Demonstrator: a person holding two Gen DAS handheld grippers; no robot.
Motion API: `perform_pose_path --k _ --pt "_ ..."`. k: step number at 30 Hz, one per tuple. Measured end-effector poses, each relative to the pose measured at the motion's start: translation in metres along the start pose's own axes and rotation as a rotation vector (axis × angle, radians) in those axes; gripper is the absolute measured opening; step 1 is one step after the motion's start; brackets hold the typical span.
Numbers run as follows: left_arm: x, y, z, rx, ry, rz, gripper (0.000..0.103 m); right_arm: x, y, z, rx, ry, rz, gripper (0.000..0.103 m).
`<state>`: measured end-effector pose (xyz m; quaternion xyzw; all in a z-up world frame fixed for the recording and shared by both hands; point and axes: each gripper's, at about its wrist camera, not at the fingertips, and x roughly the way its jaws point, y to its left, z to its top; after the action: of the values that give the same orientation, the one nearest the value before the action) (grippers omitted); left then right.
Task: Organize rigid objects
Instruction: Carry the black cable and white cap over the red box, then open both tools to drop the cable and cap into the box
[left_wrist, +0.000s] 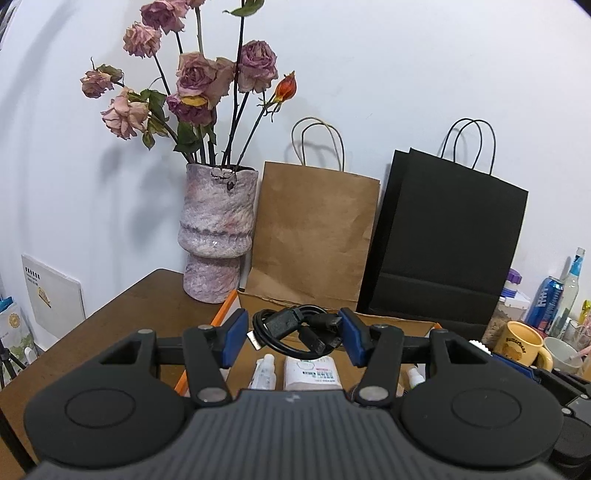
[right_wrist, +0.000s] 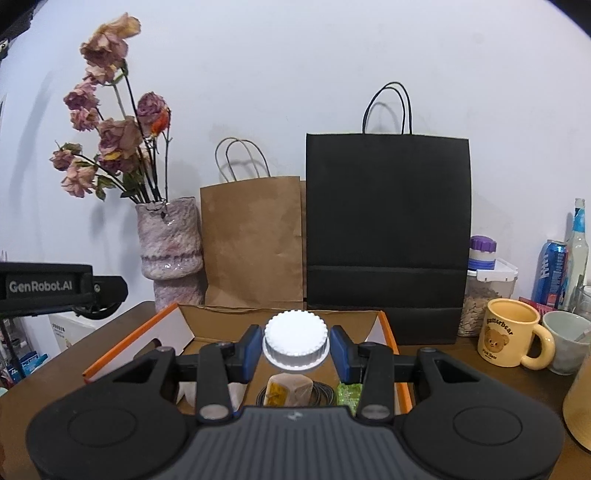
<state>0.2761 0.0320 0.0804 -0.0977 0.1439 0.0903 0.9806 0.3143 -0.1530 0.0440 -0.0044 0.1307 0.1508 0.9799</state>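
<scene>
In the left wrist view my left gripper (left_wrist: 293, 334) is shut on a coiled black cable (left_wrist: 280, 324) with plugs, held in the air over an open cardboard box (left_wrist: 391, 325) with an orange edge. Beneath it in the box lie a small white bottle (left_wrist: 264, 370) and a white pink-labelled container (left_wrist: 312, 373). In the right wrist view my right gripper (right_wrist: 295, 347) is shut on a white jar with a ribbed lid (right_wrist: 294, 334), lifted over the same box (right_wrist: 221, 321). Under it sit a beige wrapped item (right_wrist: 290, 393), a green packet (right_wrist: 349, 393) and part of a black coil (right_wrist: 322, 394).
A pink vase of dried roses (right_wrist: 170, 243), a brown paper bag (right_wrist: 253, 240) and a black paper bag (right_wrist: 388, 221) stand against the wall behind the box. To the right are a yellow bear mug (right_wrist: 508, 338), a grey cup (right_wrist: 567, 341), a blue can (right_wrist: 553, 271) and a seed jar (right_wrist: 484, 299).
</scene>
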Motion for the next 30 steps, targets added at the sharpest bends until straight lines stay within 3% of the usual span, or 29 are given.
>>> perform_pose_path --k 21,30 --pt "0.098 0.002 -0.008 0.055 0.116 0.08 0.054 0.089 -0.005 -0.007 -0.026 0.095 -0.001 0.039" --pt "0.112 0.006 -0.019 0.075 0.159 0.107 0.053 0.1 -0.011 -0.024 -0.019 0.125 -0.021 0.039"
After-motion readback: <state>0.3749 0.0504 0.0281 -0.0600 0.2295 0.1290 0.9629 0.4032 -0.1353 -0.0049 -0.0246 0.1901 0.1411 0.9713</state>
